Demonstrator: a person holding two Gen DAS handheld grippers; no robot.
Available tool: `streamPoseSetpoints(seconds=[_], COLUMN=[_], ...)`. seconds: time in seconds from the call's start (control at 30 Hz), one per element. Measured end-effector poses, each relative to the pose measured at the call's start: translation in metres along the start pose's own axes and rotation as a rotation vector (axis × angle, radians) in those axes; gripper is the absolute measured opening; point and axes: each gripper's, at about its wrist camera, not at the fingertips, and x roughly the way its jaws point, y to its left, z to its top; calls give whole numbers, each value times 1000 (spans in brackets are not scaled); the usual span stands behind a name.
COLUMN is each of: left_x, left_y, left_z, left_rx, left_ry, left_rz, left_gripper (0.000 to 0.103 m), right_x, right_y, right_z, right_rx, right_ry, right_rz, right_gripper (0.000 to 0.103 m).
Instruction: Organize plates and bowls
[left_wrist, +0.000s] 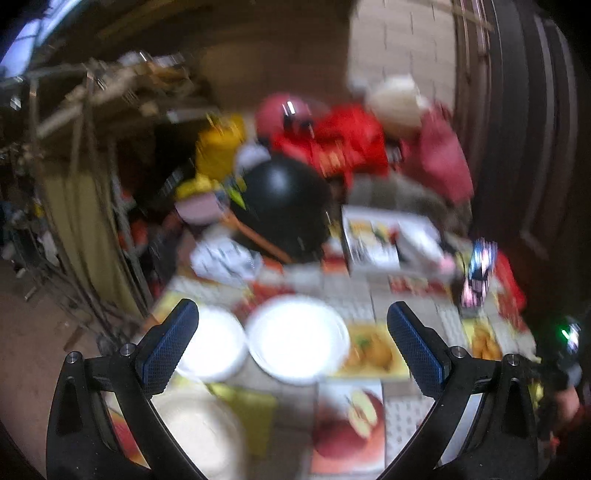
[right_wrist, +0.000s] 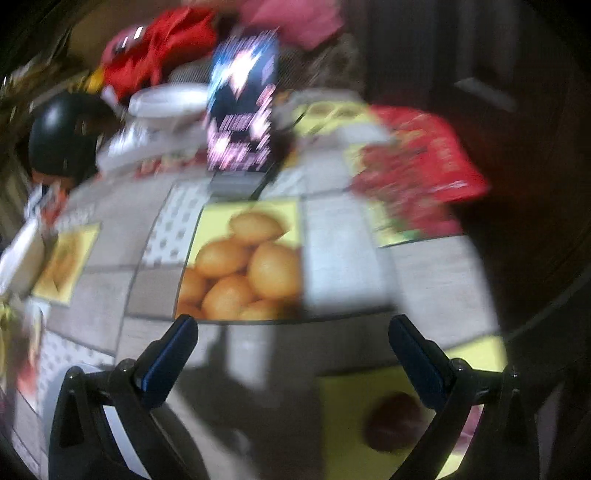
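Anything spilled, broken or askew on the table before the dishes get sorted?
No spill or breakage visible, though both views are blurred. The odd part is clutter: a black helmet and a white box crowd the far end behind the white plate and a second white dish. Both grippers, left and right, are open and empty.

Two white plates lie side by side, a beige one nearer, all blurred.

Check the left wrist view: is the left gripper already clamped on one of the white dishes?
No: the left gripper is wide open above the table, and the round white plate lies between its fingers untouched.
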Motion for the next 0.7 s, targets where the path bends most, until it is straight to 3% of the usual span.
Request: streamPoseSetpoints(seconds=[0.2, 0.27, 0.3, 0.4, 0.53, 0.7], left_x=[-65, -82, -84, -69, -36, -7], left_y=[31, 36, 38, 37, 23, 16], left_z=[53, 60, 62, 58, 34, 17], left_rx=[-21, -45, -46, -20, 65, 124], left_ry=[-261, -355, -363, -288, -123, 11], left_rz=[20, 53, 58, 61, 23, 9], left_gripper=[103, 103, 103, 103, 103, 103], right_x=[-137, -166, -177, -202, -238, -253], right_y=[-24, -25, -26, -25, -11, 11], right_z=[28, 36, 40, 40, 39, 49], right_rx=[80, 149, 174, 218, 210, 139], right_ry=[-355, -402, -409, -442, -539, -509], right_rz=[-53, -106, -100, 12, 99, 114], right_gripper=[103, 103, 103, 103, 103, 103])
